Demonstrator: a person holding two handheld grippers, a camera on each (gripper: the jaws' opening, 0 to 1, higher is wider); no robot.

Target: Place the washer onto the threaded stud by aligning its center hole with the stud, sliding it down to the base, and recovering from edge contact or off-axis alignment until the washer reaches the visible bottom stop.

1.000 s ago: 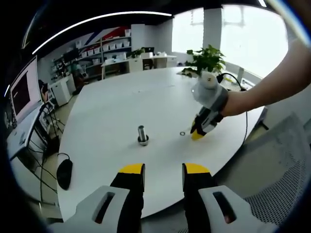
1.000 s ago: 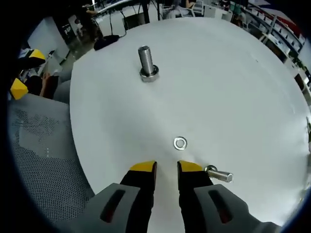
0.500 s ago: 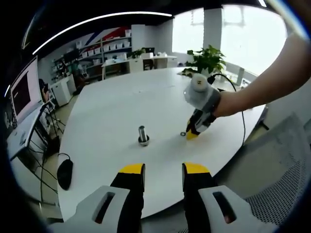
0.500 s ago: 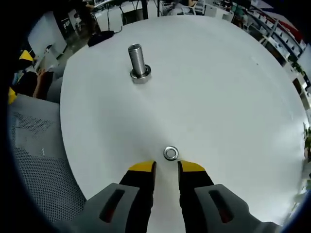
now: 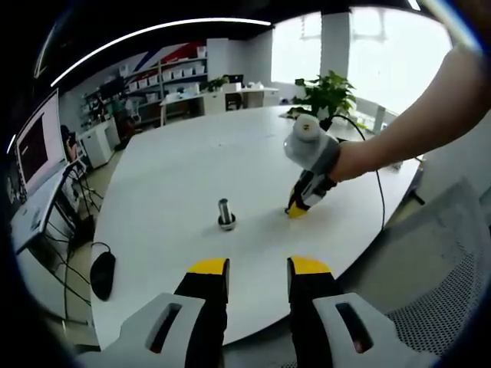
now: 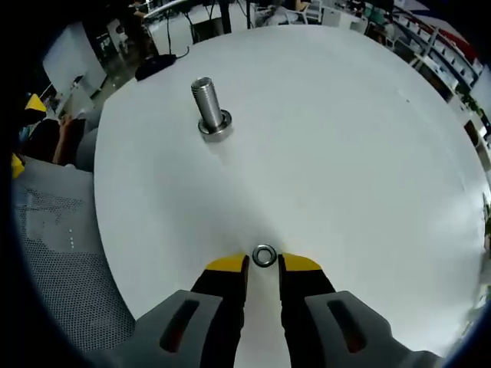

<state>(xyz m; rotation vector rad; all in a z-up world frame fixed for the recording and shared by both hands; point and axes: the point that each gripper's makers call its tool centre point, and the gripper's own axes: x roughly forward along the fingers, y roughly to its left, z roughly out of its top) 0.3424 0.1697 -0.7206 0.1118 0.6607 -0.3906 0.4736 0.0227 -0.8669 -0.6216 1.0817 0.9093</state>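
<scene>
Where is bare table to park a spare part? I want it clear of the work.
Free: the broad white table right of and beyond the threaded stud. Crowded: the near edge, where the right hand-held gripper flanks the washer.

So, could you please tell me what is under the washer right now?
The washer lies flat on the white table, between the tips of the right tongs. White tabletop shows through its hole. The threaded stud stands apart, bare.

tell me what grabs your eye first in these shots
The right gripper is down at the white table, its open jaws flanking the small washer lying flat. Farther across stands the upright threaded stud on its base, bare. The left gripper waits open at the table's edge.
</scene>
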